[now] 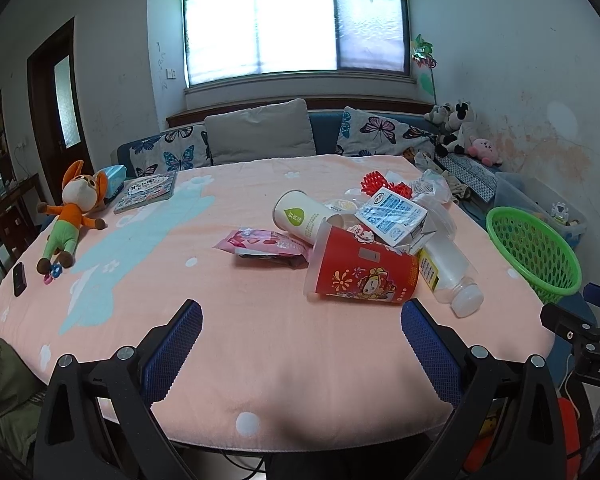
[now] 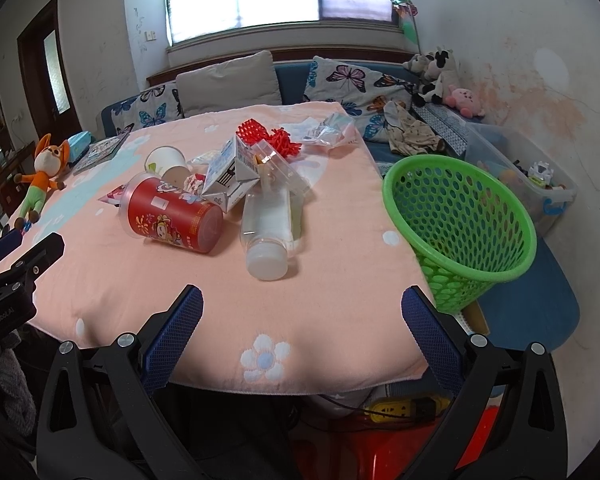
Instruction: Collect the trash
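A pink flower-print blanket (image 1: 260,320) covers the table, and at its far left edge lies an orange-and-green plush fox (image 1: 73,216) with a black phone (image 1: 19,278) near its feet and a picture book (image 1: 146,191) beyond its head. The left gripper (image 1: 301,350) hovers over the near edge, its blue-padded jaws spread wide and holding nothing. Toward the middle, the trash sits in one heap: a pink snack wrapper (image 1: 266,246) lies flat, beside it a white paper cup (image 1: 300,216) on its side, and in front of that a red printed cup (image 1: 362,274), also tipped over. A blue-and-white milk carton (image 1: 394,216) rests on top of the red cup, touching a clear plastic bottle (image 1: 452,276) lying with its white cap toward the camera. Red foam netting (image 2: 270,136) and crumpled clear plastic (image 2: 328,130) lie behind the heap. The right gripper (image 2: 302,334) is likewise spread open and empty. A green mesh basket (image 2: 460,224) stands tilted just off the table's right edge.
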### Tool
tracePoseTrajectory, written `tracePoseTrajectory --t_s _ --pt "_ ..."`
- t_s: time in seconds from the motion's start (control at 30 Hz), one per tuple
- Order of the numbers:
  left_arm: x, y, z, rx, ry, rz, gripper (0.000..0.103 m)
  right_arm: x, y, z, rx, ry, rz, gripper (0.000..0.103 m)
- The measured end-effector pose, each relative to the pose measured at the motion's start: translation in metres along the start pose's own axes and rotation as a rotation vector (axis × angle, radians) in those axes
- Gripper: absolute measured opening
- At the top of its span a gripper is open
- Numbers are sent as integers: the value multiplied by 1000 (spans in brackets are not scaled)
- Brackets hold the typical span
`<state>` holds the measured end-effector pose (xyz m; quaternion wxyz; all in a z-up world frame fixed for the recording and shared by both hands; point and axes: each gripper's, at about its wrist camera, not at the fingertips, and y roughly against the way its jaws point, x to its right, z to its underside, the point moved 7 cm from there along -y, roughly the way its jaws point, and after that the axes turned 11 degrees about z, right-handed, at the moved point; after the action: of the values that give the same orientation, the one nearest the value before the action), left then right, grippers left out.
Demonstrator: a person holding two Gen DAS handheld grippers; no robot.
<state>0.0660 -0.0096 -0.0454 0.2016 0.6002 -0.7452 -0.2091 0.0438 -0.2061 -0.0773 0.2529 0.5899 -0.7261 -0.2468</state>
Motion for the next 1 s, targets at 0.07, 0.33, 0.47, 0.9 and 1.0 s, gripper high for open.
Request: tracePoseTrajectory --t_s 0.07,0.33,0.47,0.9,1.0 --pt "1 -1 0 0 -2 0 97 0 0 0 -1 -1 0 99" --pt "0 -1 1 -3 0 -1 97 -4 -4 -4 -2 11 -4 99" --pt "-2 -6 -2 -8 -1 -2 97 -5 -5 -7 -2 18 -6 99" --pt "-8 -19 -11 -24 0 3 97 -12 -15 -17 4 59 -11 99" --pt "-11 -23 -12 -31 9 12 97 -14 -19 -20 5 70 -20 99"
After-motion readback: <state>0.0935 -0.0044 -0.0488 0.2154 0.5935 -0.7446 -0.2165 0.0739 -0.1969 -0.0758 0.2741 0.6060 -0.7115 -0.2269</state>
